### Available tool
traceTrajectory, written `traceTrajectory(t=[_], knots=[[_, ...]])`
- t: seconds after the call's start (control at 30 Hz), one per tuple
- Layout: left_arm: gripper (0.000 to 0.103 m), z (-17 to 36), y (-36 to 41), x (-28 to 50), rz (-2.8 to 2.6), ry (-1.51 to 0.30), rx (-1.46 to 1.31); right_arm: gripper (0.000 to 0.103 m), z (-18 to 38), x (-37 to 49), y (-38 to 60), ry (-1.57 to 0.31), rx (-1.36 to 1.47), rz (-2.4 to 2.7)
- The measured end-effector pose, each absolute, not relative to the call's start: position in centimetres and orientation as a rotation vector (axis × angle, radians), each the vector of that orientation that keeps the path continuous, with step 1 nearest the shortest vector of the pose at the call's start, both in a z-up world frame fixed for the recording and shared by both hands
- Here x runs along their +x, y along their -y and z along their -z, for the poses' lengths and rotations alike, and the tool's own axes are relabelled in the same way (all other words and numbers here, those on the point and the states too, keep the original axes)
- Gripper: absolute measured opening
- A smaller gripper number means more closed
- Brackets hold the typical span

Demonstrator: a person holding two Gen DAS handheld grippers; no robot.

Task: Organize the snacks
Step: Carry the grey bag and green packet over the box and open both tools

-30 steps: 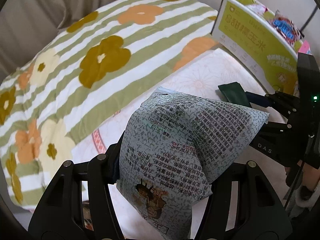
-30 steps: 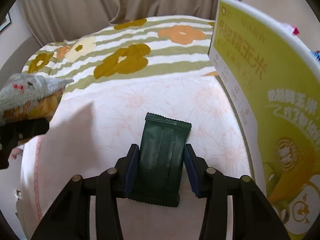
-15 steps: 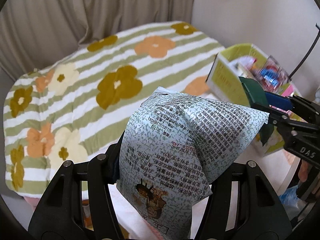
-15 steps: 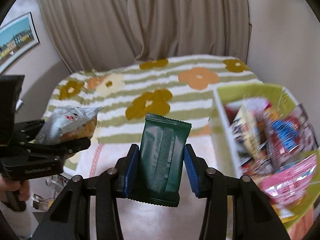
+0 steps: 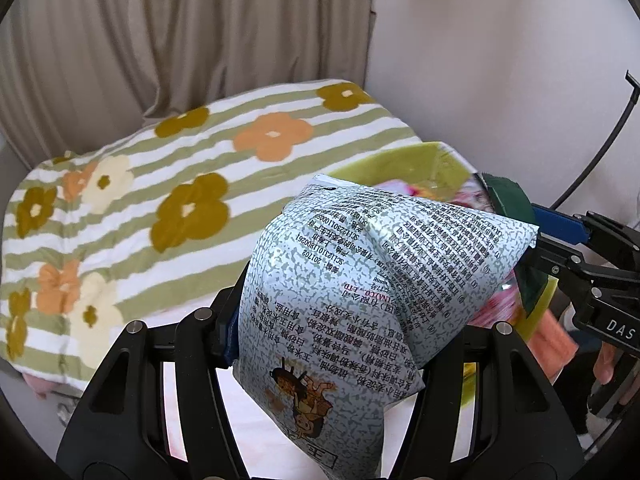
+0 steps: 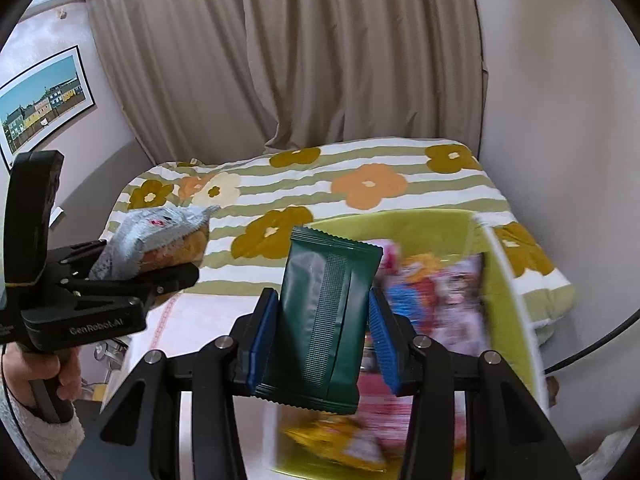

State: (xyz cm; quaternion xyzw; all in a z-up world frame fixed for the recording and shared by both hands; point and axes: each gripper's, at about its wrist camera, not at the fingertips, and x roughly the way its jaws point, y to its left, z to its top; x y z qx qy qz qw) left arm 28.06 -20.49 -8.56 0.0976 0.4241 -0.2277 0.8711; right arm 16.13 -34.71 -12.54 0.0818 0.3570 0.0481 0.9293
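Carrying two snacks up over the green cardboard box [image 6: 508,280].
Left gripper [image 5: 340,344] clamps the pale printed crinkly bag [image 5: 360,280]; right gripper [image 6: 320,332] pinches the dark-green foil packet [image 6: 320,320], lower right, ready to drop.

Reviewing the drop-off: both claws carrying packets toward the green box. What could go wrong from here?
1. The green box already looks full of packets; new ones may perch on top or slide out.
2. The left claw pinches only one end of the puffy grey bag, which could slip.
3. The right claw, gripping the dark green packet, is close to the left claw, so they could collide above the box.
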Motion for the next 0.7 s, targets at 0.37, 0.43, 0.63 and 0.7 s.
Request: traceTrajectory(t=[0.37, 0.43, 0.63, 0.7], knots=[[0.055, 13.4, 30.2, 27.9, 0.446, -1.027, 0.171, 0.042, 13.6, 15.1, 42.7, -0.762, 0.191, -0.105], [0.057, 13.9, 30.8, 27.8, 0.448, -1.037, 0.180, 0.042, 13.8, 14.8, 43.6, -0.763, 0.203, -0.102], [0.102, 13.6, 32.0, 26.6, 0.484, -1.005, 0.211, 0.042, 14.3, 14.1, 45.1, -0.763, 0.235, -0.076], [0.102, 13.3, 31.7, 26.0, 0.503, -0.999, 0.210, 0.042, 14.4, 13.7, 45.3, -0.769, 0.236, -0.072]])
